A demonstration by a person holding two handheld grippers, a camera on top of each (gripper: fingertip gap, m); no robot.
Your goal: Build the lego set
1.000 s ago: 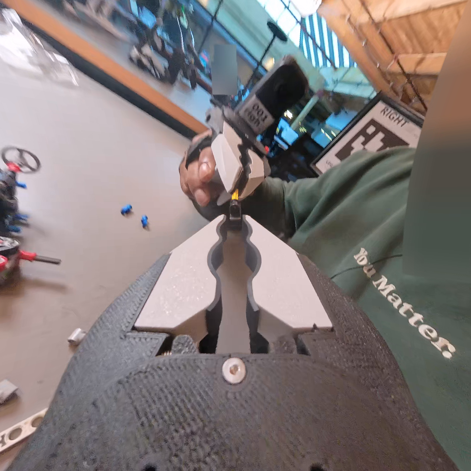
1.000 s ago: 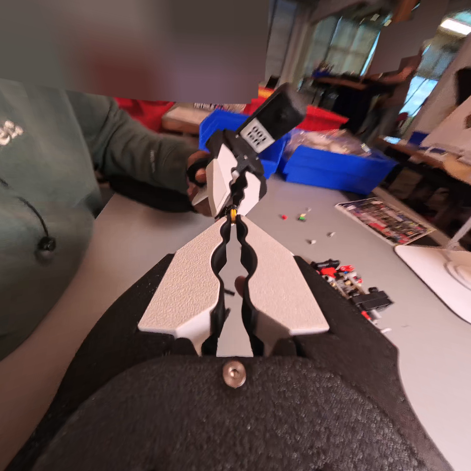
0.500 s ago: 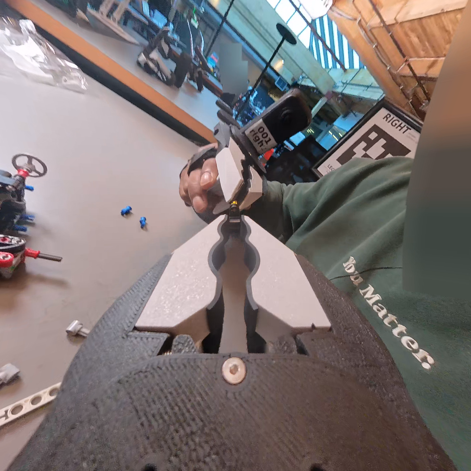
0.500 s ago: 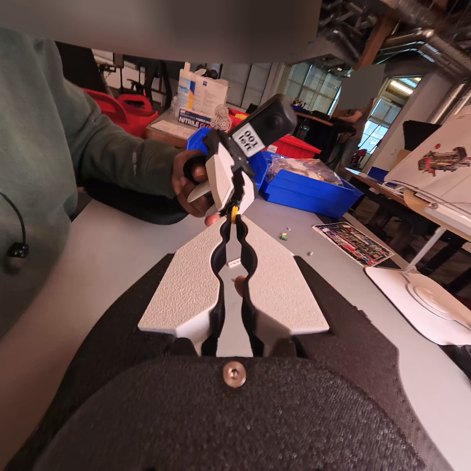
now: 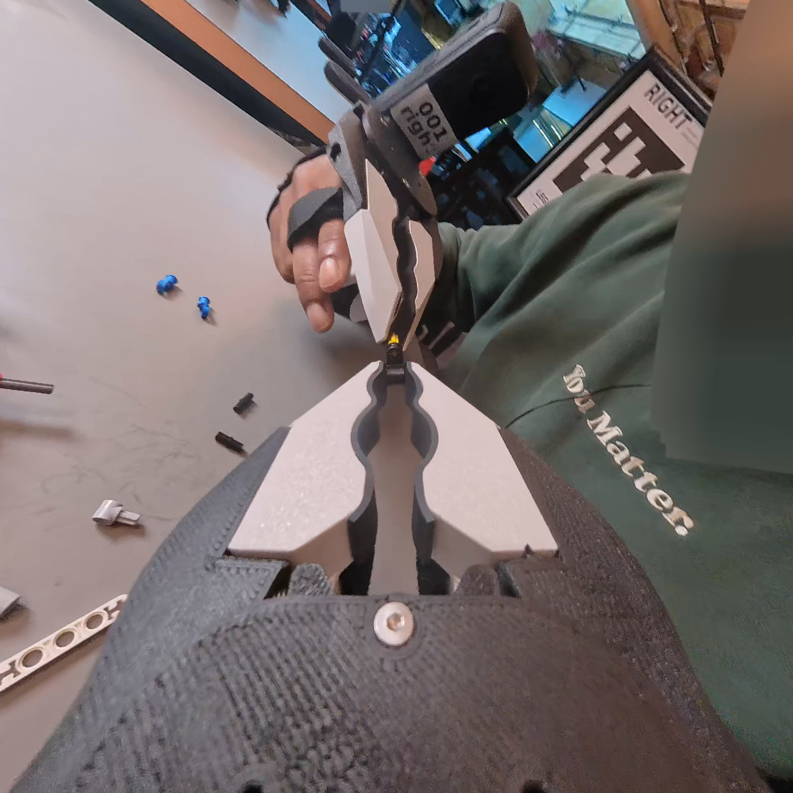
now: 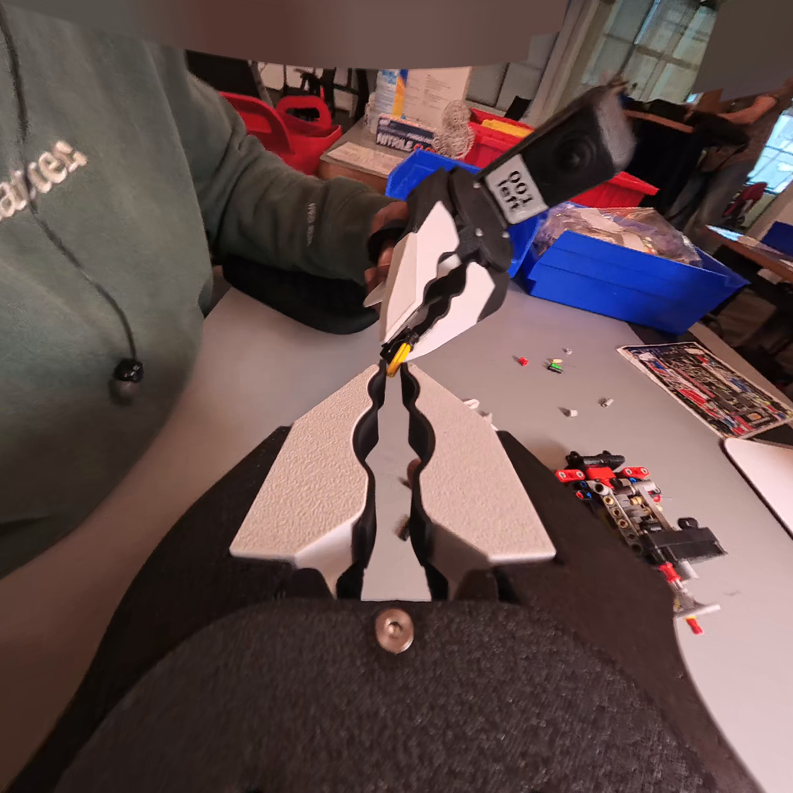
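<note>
Now left gripper [image 5: 392, 372] is clamped on a black piece [image 5: 393, 362], right gripper [image 6: 391, 370] clamped on a yellow pin [image 6: 397, 358], tip to tip above the table [image 5: 107, 171]. Keep both coaxial, push straight, no twisting.

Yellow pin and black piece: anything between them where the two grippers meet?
Nothing visible. The left gripper pinches the black piece, the right gripper the yellow pin; both parts meet tip to tip in mid-air above the table.
</note>
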